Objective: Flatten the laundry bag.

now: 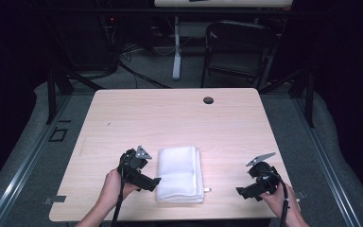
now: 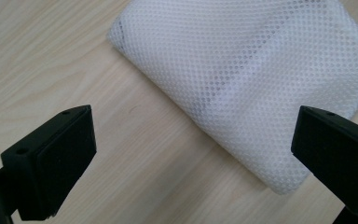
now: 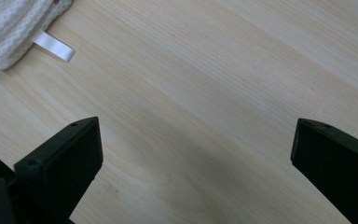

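Observation:
A folded white mesh cloth (image 1: 180,174) lies on the light wooden table (image 1: 170,118) near its front edge. My left gripper (image 1: 152,182) is just left of the cloth, open, jaws wide apart and nothing between them. In the left gripper view the white mesh cloth (image 2: 251,74) fills the upper right, its near edge running between the jaws. My right gripper (image 1: 242,191) rests open to the right of the cloth, well apart from it. The right gripper view catches the cloth's corner (image 3: 9,28) and a small white tag (image 3: 53,45) at top left.
A small dark round grommet (image 1: 208,100) sits at the table's far edge. Beyond the table stand a dark folding chair (image 1: 238,47) and a white desk leg (image 1: 176,47). Bare wood lies around the cloth on all sides.

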Demonstrator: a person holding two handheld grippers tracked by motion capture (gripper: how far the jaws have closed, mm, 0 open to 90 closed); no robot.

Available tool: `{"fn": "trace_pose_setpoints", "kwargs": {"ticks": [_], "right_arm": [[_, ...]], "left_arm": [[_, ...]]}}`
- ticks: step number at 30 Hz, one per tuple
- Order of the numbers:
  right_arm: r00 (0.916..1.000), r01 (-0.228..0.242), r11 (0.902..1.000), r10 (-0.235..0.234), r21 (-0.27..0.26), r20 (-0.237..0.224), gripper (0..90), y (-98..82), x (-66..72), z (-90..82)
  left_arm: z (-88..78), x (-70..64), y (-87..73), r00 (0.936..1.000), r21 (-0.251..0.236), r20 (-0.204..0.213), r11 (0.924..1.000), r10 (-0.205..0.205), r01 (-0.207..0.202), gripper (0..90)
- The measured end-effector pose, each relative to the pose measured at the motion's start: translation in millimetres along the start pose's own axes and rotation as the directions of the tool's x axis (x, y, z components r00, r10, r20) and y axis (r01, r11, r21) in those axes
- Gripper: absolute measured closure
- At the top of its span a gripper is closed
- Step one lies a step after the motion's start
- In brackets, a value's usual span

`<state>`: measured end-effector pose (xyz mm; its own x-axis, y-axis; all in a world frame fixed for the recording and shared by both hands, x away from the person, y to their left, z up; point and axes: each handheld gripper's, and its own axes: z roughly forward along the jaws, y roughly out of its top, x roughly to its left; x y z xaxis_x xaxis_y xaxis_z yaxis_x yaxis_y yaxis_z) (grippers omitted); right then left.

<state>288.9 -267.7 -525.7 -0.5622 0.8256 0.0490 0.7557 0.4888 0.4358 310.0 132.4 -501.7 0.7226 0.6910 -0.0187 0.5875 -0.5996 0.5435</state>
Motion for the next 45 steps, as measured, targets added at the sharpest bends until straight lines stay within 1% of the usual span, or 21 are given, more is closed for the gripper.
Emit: {"fn": "trace_pose_setpoints", "kwargs": {"ticks": [10,11,12,15,18,19,21,22,24,26,28,30,31,35,37,39,40,42,43,44,45], "right_arm": [[0.9993,0.032,0.9994,-0.032,0.014,-0.021,2.1,9.6,9.3,4.7],[0.9989,0.026,0.9997,-0.026,-0.003,-0.039,2.1,10.9,11.3,6.3],[0.9991,0.034,0.9994,-0.034,0.009,-0.023,2.2,11.8,11.6,5.8],[0.9984,0.039,0.9992,-0.039,0.007,-0.042,2.4,15.0,13.0,7.5],[0.9984,0.047,0.9989,-0.047,0.008,-0.031,2.6,18.3,15.2,8.8],[0.9971,0.047,0.9989,-0.047,-0.001,-0.059,2.7,21.3,17.2,10.4],[0.9977,0.055,0.9985,-0.054,0.007,-0.041,2.7,22.7,18.2,10.4],[0.9968,0.064,0.9980,-0.064,0.004,-0.047,2.8,25.5,20.8,11.0],[0.9960,0.063,0.9980,-0.063,-0.005,-0.064,2.9,27.8,23.2,12.1],[0.9961,0.073,0.9973,-0.072,0.003,-0.050,2.9,28.7,23.9,12.2],[0.9960,0.058,0.9981,-0.059,-0.017,-0.067,2.9,30.0,27.0,14.3],[0.9940,0.071,0.9974,-0.071,-0.014,-0.083,3.0,32.7,29.9,14.6],[0.9940,0.071,0.9974,-0.071,-0.014,-0.083,3.0,32.7,29.9,14.6],[0.9935,0.084,0.9965,-0.083,0.005,-0.078,3.3,34.7,31.2,16.8],[0.9925,0.093,0.9956,-0.092,0.006,-0.080,3.6,38.3,34.0,18.4],[0.9914,0.094,0.9955,-0.094,0.003,-0.091,3.9,40.2,36.6,19.5],[0.9910,0.105,0.9944,-0.104,0.010,-0.084,4.0,41.0,37.2,20.0],[0.9910,0.098,0.9952,-0.097,0.008,-0.093,4.1,41.6,38.7,20.4],[0.9888,0.104,0.9946,-0.102,0.008,-0.109,4.4,42.8,39.5,21.9],[0.9888,0.104,0.9946,-0.102,0.008,-0.109,4.4,42.8,39.5,21.9],[0.9883,0.123,0.9921,-0.120,0.027,-0.095,4.6,43.5,38.7,21.4]], "left_arm": [[10.0,-17.7,5.3,0.9975,0.020,0.040,0.9980,0.059,-0.060,0.4],[12.0,-22.0,5.8,0.9965,0.016,0.044,0.9972,0.072,-0.073,0.4],[12.0,-22.0,5.8,0.9965,0.016,0.044,0.9972,0.072,-0.073,0.4],[15.4,-28.0,6.1,0.9942,0.010,0.066,0.9963,0.085,-0.086,0.5],[17.2,-31.9,6.4,0.9928,0.002,0.076,0.9957,0.093,-0.093,0.4],[18.0,-33.9,6.9,0.9915,0.006,0.081,0.9947,0.102,-0.103,0.4],[20.7,-38.8,7.6,0.9883,0.009,0.099,0.9930,0.116,-0.118,0.4],[22.1,-41.1,8.1,0.9882,0.011,0.091,0.9921,0.123,-0.125,0.4],[25.2,-45.6,9.7,0.9845,0.013,0.108,0.9900,0.138,-0.141,0.4],[26.7,-48.0,10.3,0.9833,0.015,0.112,0.9891,0.144,-0.146,0.4],[28.8,-52.6,10.8,0.9800,0.017,0.121,0.9869,0.157,-0.161,0.5],[30.8,-57.4,11.7,0.9770,0.020,0.126,0.9842,0.172,-0.176,0.6],[31.8,-60.0,12.1,0.9777,0.013,0.115,0.9838,0.176,-0.179,0.6],[38.6,-73.4,17.2,0.9685,0.022,0.118,0.9745,0.219,-0.223,2.2],[45.9,-82.4,19.4,0.9588,0.043,0.129,0.9645,0.253,-0.261,3.5],[48.5,-84.8,19.5,0.9586,0.045,0.133,0.9647,0.252,-0.260,4.3],[53.5,-89.5,20.4,0.9559,0.057,0.124,0.9598,0.266,-0.275,5.4],[55.5,-90.6,21.2,0.9533,0.065,0.121,0.9561,0.277,-0.286,6.7],[57.5,-91.7,21.8,0.9520,0.067,0.121,0.9545,0.281,-0.291,12.3],[59.7,-92.7,22.0,0.9507,0.072,0.124,0.9530,0.284,-0.294,12.3],[61.9,-93.6,22.0,0.9486,0.079,0.125,0.9501,0.291,-0.302,17.5]]}}
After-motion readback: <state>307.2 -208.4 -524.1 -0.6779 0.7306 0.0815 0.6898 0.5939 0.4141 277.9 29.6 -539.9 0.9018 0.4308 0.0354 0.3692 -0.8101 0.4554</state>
